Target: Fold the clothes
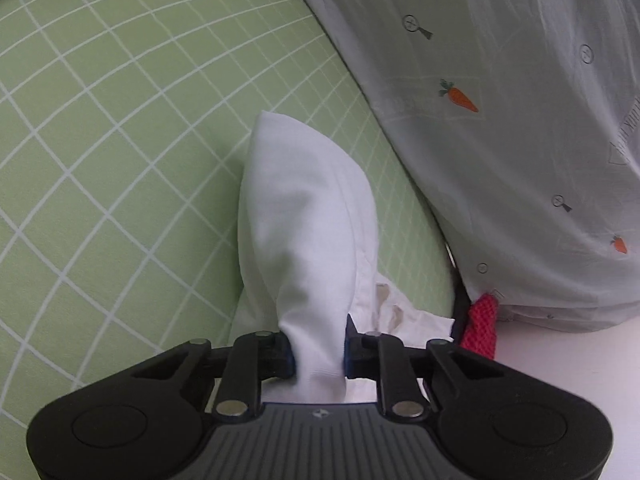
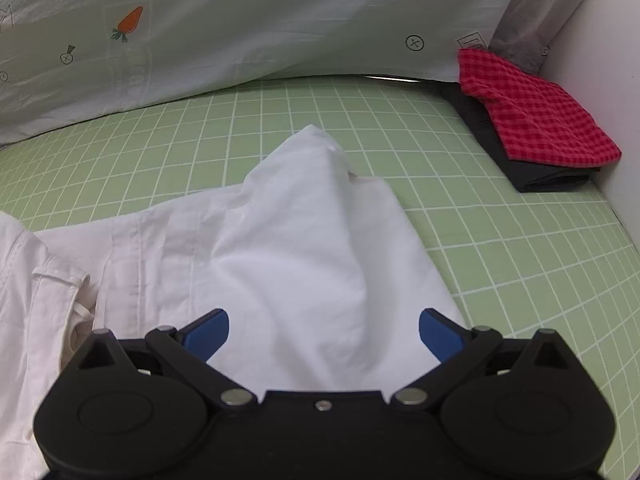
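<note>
- left gripper (image 1: 319, 354) jaws pinching a bunched fold of the white shirt (image 1: 304, 216), cloth rises straight ahead from the jaws, centre of left wrist view
- right gripper (image 2: 324, 334) jaws spread wide, nothing held; shirt (image 2: 280, 248) lies right between and ahead of the blue pads (image 2: 210, 332), peak at frame centre
- shirt long axis runs lower left to centre in right view, collar end at left edge, on green grid mat (image 2: 500, 248)
- folded red check cloth (image 2: 532, 116) on dark garment (image 2: 536, 176), upper right, well apart
- carrot-print sheet (image 2: 260, 20) across top
- judgement: right jaws nearer the loose shirt edge; closing there would take it
</note>
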The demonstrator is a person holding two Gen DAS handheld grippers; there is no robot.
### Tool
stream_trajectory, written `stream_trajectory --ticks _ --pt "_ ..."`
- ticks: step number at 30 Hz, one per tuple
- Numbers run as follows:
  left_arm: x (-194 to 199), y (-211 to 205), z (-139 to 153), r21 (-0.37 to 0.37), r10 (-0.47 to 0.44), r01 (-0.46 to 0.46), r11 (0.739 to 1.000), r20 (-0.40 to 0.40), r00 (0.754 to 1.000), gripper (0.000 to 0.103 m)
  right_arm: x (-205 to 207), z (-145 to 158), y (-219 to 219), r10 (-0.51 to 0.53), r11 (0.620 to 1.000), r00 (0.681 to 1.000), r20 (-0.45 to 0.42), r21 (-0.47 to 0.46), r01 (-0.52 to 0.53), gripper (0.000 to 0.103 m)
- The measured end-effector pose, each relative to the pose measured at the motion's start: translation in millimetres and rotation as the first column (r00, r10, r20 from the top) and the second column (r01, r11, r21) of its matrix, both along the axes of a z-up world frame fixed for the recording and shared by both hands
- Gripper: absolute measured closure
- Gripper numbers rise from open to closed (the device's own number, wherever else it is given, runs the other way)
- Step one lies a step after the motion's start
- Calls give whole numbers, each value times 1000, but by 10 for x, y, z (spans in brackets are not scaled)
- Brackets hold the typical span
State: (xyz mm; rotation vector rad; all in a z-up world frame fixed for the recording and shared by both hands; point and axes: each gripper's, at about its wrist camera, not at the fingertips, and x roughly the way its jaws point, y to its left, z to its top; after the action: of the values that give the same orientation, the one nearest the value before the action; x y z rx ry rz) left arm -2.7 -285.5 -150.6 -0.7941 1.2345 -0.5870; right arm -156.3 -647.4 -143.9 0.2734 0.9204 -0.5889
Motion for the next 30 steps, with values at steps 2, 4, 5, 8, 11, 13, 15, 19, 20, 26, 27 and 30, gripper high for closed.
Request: stream_trajectory --ticks 2,4,5,8,11,13,15,19,20,26,27,30 --pt "-42 -261 113 -35 -47 47 998 18 999 82 -73 25 -28 -15 1000 1000 11 6 15 0" --pt "-86 -547 213 -67 -96 98 993 34 995 82 -146 50 -57 -30 999 999 23 12 29 0" --pt "-109 -691 263 -83 -120 123 989 42 992 82 -183 63 -71 -37 999 999 29 16 37 0" --pt "-173 -1138 369 -114 -189 194 974 60 980 82 -261 83 -147 -58 998 997 42 29 56 0" --pt "-209 -1629 290 -84 -240 243 966 44 970 81 -277 66 -289 -74 996 996 50 49 72 0" --pt "-188 -1888 175 -75 -253 253 965 7 967 78 -288 55 -384 -85 995 995 55 62 82 0" --pt "-133 -2103 23 -84 -239 233 969 -66 969 73 -299 44 -479 -96 993 994 60 76 92 0" --pt "-83 -2352 -116 -87 -234 225 971 -126 964 55 -321 21 -668 -118 988 991 69 103 111 0" --pt "-84 -2373 -112 -95 -235 224 970 -127 964 51 -326 16 -715 -124 987 990 71 109 116 0" --pt "-165 -2179 147 -112 -172 166 980 -45 984 33 -202 262 -703 -122 985 984 127 140 104 0" --pt "-161 -2129 230 -114 -160 158 981 -11 987 31 -168 337 -674 -117 984 983 143 148 96 1" --pt "-135 -1930 421 -63 -110 115 991 74 991 29 -65 577 -573 -109 980 972 208 186 70 1"
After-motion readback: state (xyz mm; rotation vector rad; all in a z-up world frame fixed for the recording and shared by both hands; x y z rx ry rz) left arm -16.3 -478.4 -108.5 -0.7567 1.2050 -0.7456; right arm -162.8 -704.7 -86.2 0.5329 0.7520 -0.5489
